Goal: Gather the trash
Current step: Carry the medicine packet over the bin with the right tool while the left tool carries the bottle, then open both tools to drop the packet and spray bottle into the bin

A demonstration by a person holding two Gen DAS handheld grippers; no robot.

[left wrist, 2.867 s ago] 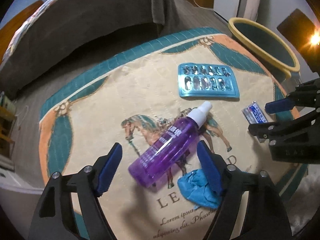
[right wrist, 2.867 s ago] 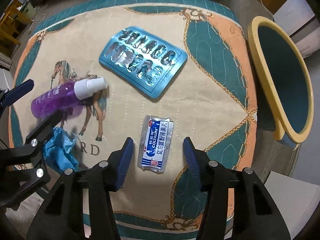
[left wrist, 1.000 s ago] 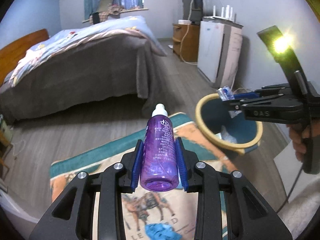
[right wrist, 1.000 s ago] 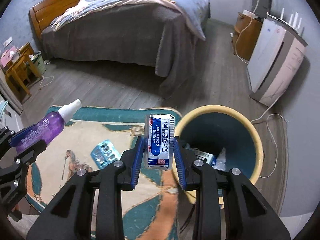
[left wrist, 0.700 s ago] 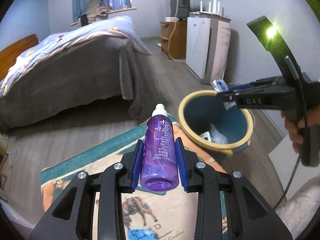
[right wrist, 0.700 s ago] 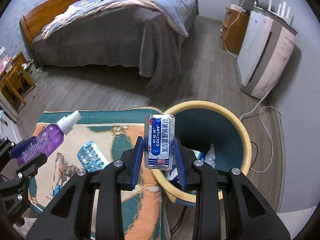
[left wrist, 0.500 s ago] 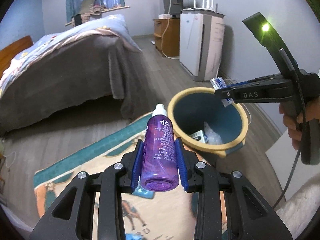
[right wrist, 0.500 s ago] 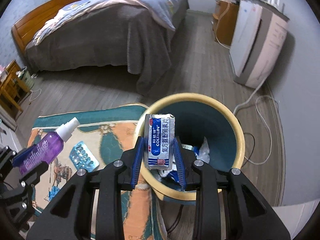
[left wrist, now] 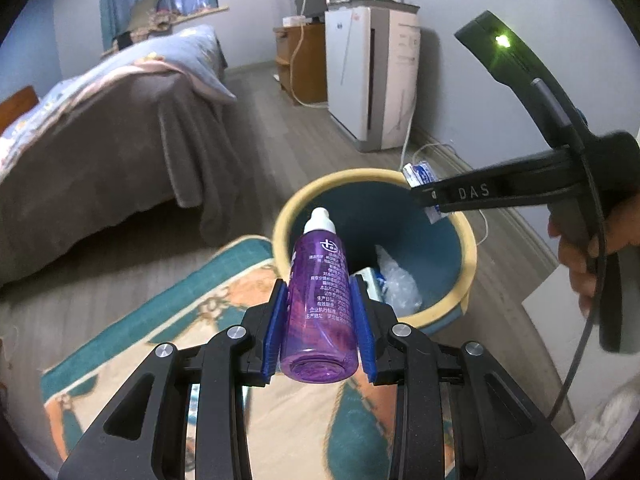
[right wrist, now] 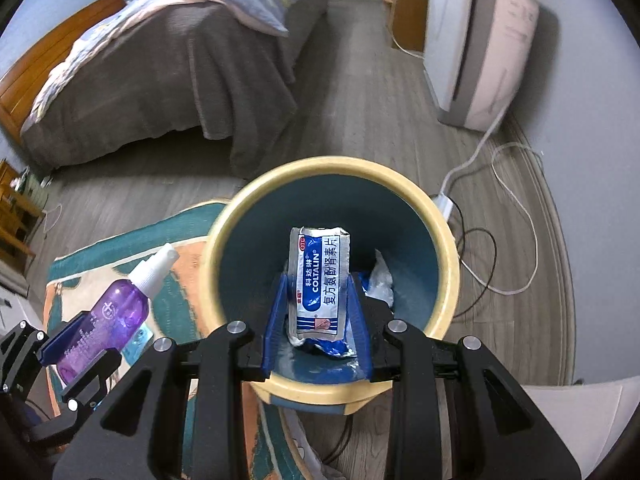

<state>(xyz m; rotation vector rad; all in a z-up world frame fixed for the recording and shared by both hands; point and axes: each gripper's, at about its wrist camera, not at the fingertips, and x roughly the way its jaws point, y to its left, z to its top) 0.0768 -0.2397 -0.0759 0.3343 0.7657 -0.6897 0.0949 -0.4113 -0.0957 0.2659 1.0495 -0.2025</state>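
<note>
My left gripper (left wrist: 319, 322) is shut on a purple spray bottle (left wrist: 319, 304) with a white cap, held in the air beside the near left rim of the trash bin (left wrist: 469, 240). The bottle also shows in the right wrist view (right wrist: 108, 320). My right gripper (right wrist: 318, 312) is shut on a blue and white medicine packet (right wrist: 319, 280), held above the bin's opening (right wrist: 244, 216). From the left wrist view the packet (left wrist: 418, 172) hangs over the far rim. The bin is teal inside with a yellow rim and holds plastic wrap (left wrist: 396, 280) and other scraps.
The patterned rug (left wrist: 224, 300) lies left of the bin. A bed (right wrist: 168, 60) with a grey cover stands behind. A white appliance (right wrist: 480, 40) stands at the wall, with cables (right wrist: 504, 216) on the wooden floor right of the bin.
Both grippers lifted their items off the rug and carried them to the bin. The right gripper with the packet has come over the bin's opening; the bottle has come up to its rim.
</note>
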